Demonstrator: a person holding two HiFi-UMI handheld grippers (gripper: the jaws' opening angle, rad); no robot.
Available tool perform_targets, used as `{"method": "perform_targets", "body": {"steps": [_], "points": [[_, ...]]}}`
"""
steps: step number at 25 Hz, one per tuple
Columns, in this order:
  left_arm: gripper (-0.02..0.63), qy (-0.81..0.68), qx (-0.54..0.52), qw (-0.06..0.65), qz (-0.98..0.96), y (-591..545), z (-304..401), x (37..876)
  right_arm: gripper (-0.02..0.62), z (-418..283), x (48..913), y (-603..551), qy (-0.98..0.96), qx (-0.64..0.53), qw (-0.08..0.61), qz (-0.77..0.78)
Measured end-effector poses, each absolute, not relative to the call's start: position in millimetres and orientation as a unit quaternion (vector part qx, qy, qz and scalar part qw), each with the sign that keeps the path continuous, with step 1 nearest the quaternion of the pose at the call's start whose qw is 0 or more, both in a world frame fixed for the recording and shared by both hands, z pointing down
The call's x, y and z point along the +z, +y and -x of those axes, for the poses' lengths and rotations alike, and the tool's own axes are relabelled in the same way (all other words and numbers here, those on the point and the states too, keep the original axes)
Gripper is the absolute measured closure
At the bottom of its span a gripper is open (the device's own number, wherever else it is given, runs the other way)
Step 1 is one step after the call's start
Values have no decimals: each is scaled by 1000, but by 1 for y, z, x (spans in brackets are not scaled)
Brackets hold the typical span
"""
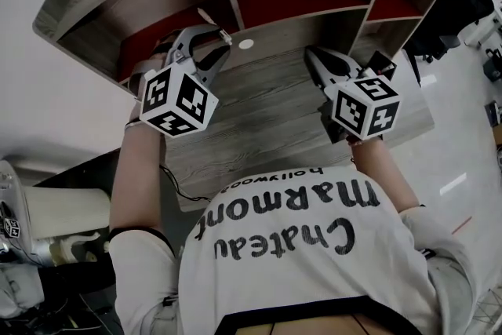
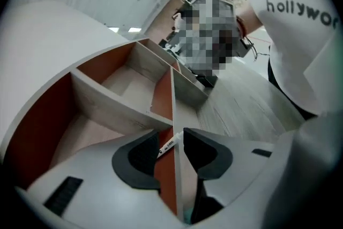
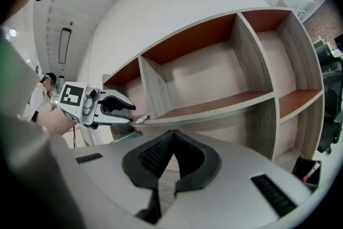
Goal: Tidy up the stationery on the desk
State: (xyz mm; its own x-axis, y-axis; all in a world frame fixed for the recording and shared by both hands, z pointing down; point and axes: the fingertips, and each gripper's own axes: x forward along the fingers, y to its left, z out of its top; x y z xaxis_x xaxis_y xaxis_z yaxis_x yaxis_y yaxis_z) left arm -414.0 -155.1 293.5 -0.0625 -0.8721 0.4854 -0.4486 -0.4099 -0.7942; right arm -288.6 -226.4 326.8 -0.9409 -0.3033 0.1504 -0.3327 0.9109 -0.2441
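We figured we were nearly done: left gripper [image 1: 200, 39] had its fingers wide around the white pen [image 2: 169, 145] at the shelf [image 1: 298, 18] lip, 11 o'clock on the desk [image 1: 267, 106], while the right gripper [image 1: 312, 53] fingers were shut and empty.

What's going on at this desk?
A person works at a desk with a gripper in each hand. The left gripper has its jaws apart with a white pen between them, at the front edge of the shelf. The right gripper is shut and empty, over the desk.
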Motion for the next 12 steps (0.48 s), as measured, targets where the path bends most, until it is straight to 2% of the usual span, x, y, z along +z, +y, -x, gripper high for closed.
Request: {"method": "perform_targets", "body": {"steps": [5,12], "points": [[456,427,-614,227,624,-166,421,310,584,276,330,-238,-972,138,53,-181],[492,384,-647,217,622,-173,430,322,584,269,336,-246,-968,141,62,-197]]}}
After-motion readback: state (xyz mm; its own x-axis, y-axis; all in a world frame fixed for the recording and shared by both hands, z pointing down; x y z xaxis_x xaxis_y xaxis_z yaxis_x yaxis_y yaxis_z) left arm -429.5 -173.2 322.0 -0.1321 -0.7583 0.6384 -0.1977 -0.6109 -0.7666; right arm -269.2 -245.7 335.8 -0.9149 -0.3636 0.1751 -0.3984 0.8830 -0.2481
